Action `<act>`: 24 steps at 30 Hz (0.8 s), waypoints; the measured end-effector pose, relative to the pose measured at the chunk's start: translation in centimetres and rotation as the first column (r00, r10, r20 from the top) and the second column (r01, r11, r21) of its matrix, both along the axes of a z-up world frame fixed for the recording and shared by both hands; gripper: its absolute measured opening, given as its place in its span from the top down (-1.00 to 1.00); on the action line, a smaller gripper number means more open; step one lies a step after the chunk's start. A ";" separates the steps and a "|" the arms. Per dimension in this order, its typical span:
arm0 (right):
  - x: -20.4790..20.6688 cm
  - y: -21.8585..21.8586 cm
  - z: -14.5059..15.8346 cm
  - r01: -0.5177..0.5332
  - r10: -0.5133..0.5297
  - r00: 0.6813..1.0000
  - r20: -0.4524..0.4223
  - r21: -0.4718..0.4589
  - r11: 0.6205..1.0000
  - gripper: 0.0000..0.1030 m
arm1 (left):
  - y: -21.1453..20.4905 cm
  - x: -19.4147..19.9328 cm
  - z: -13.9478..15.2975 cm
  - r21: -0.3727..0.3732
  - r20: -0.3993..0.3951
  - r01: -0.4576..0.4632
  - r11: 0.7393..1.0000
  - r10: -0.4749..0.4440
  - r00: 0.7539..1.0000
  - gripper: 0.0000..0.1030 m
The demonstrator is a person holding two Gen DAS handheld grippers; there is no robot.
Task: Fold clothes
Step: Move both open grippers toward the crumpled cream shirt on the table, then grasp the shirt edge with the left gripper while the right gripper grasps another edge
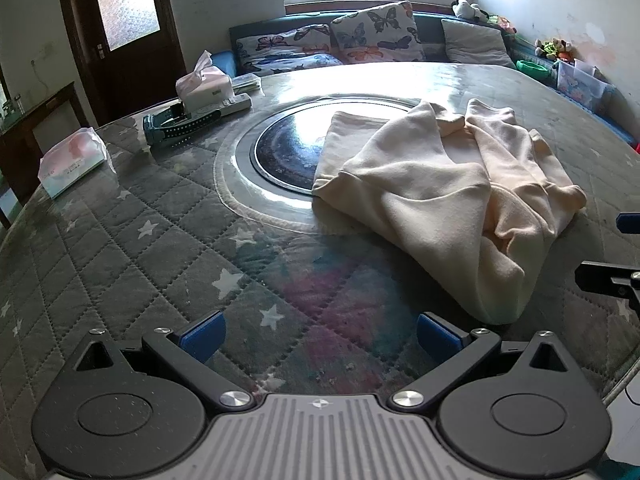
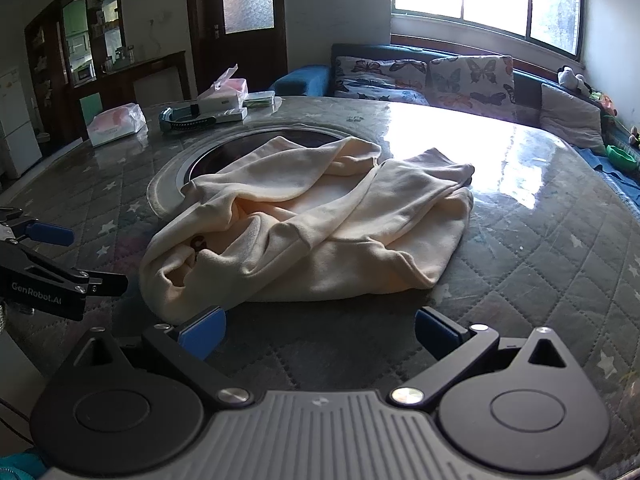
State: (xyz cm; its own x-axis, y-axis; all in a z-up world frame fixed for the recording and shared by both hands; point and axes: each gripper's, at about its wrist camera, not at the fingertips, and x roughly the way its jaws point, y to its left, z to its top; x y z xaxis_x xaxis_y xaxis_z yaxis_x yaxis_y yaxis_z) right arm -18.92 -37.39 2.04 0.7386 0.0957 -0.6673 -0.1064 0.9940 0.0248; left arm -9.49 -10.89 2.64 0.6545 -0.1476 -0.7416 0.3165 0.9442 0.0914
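Lying crumpled on the table (image 2: 540, 240), the cream garment (image 2: 304, 232) faces both empty, spread-fingered hand-held grippers, left (image 1: 318, 338) and right (image 2: 318, 334).

Soft matt cream cloth in the garment (image 2: 304, 232), fleecy and creased. Quilted star-print fabric under a glossy clear cover across the table (image 1: 132, 248), mirror-bright toward its far edge. Smooth dark glass in the centre disc (image 1: 288, 148). Matt black plastic, blue pads (image 1: 202, 336), shiny metal screws.

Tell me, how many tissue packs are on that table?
2: a soft pack near the table's left edge, and a pink-topped box farther back beside the remote. Others may be out of view.
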 end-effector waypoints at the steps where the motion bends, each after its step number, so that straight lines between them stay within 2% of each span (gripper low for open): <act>1: 0.0 0.0 0.0 -0.001 0.001 1.000 0.000 0.000 1.000 -0.98 | 0.0 -0.1 0.0 0.000 0.000 0.001 1.000 -0.001 1.000 -1.00; 12: -0.1 0.3 0.4 -0.018 0.018 1.000 0.010 -0.010 1.000 -0.97 | -0.2 -0.4 0.5 0.002 0.017 0.014 1.000 -0.014 1.000 -1.00; 20: 1.1 -0.3 1.5 -0.026 0.026 0.999 0.034 -0.012 1.000 -0.87 | -0.6 1.0 2.4 -0.015 0.061 0.025 1.000 -0.024 0.998 -1.00; 24: 2.4 -1.0 2.3 -0.019 0.020 0.999 0.046 -0.004 1.000 -0.81 | -1.8 2.3 3.6 -0.032 0.096 0.059 0.998 -0.055 0.994 -1.00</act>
State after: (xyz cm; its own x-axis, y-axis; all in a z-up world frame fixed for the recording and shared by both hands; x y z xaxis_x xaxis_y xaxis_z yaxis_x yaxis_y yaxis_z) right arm -16.50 -38.41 4.35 0.7665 0.1078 -0.6331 -0.1266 0.9918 0.0155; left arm -7.21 -12.64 6.21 0.7112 -0.2112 -0.6705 0.3614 0.9279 0.0911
